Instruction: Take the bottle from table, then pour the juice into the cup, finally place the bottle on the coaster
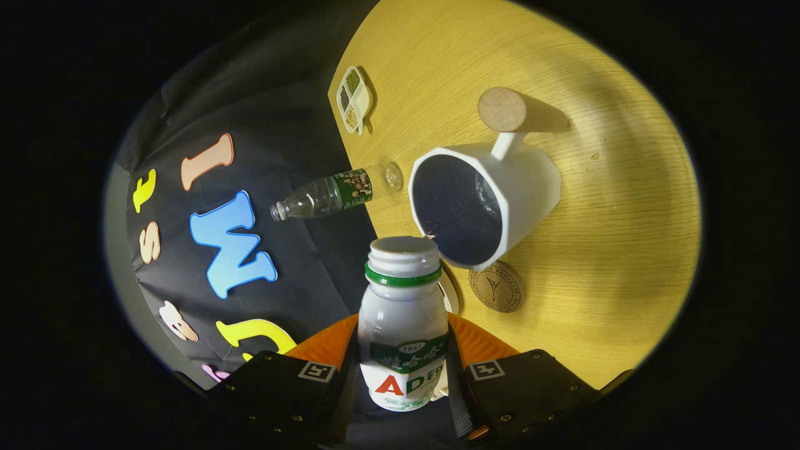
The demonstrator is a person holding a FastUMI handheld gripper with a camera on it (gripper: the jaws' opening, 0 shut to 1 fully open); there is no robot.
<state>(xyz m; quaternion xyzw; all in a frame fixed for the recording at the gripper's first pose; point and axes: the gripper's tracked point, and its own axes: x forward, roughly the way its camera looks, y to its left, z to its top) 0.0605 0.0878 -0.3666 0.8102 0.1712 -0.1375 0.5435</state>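
Bottle [405,325] base hidden btwn tongs [403,369]; coaster [497,286] partly behind cup [484,203].

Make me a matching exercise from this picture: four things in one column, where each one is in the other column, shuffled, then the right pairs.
Things:
1. white opaque drink bottle with green neck ring
2. white faceted cup with dark inside
3. round brown coaster with an emblem
4. clear plastic bottle with green label

Places:
A. at the wooden table's edge by the black cloth
B. on the table beside the cup's rim
C. clamped between the gripper's fingers
D. just beyond the held bottle's mouth

Pairs: 1-C, 2-D, 3-B, 4-A
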